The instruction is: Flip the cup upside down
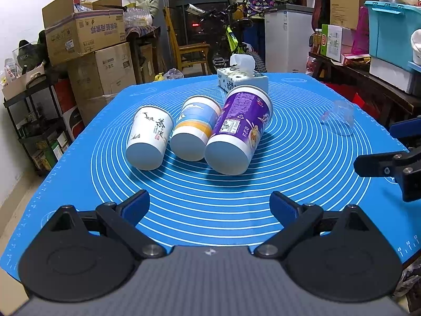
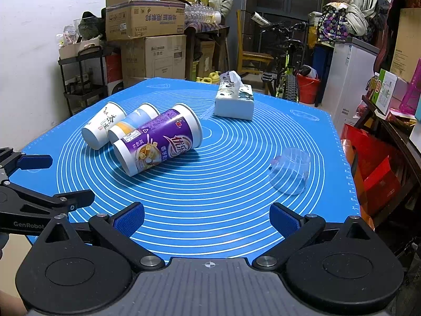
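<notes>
Three paper cups lie on their sides, side by side, on the blue mat (image 1: 210, 205): a white one with black writing (image 1: 148, 137) (image 2: 102, 127), a blue and orange one (image 1: 194, 129) (image 2: 131, 126), and a taller purple one (image 1: 238, 129) (image 2: 160, 142). Their bases face my grippers. A clear plastic cup (image 1: 339, 117) (image 2: 290, 171) stands mouth down at the mat's right. My left gripper (image 1: 210, 208) is open and empty, short of the paper cups. My right gripper (image 2: 208, 220) is open and empty, between the purple cup and the clear cup.
A tissue box (image 1: 243, 77) (image 2: 234, 102) stands on the far side of the mat. Cardboard boxes (image 1: 86, 34), a shelf, a bicycle (image 2: 286, 60) and a white freezer (image 1: 286, 36) surround the table. The left gripper's fingers (image 2: 34, 162) show at the right wrist view's left edge.
</notes>
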`<action>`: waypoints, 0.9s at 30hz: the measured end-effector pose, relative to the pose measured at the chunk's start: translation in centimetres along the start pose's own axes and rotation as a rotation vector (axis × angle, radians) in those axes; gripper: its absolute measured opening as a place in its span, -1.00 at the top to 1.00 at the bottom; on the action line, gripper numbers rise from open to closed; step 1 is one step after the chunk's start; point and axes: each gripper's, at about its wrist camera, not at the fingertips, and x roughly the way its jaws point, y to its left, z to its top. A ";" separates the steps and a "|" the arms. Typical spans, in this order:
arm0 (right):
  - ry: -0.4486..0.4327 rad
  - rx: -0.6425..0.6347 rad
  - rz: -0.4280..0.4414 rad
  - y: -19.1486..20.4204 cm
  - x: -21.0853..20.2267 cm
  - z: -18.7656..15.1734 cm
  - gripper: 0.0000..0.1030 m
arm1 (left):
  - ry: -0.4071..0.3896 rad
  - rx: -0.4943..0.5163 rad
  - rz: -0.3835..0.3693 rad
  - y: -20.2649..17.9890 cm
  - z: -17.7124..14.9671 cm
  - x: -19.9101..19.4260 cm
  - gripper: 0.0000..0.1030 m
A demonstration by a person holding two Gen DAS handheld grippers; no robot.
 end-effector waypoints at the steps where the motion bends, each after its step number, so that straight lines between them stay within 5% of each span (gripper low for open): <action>1: 0.000 0.001 0.000 0.0 0.0 0.0 -0.96 | 0.000 0.001 0.000 0.0 0.0 0.0 -0.88; 27: -0.004 0.031 -0.006 -0.7 0.0 0.0 -0.96 | 0.008 -0.005 0.000 -0.8 0.2 0.3 -0.88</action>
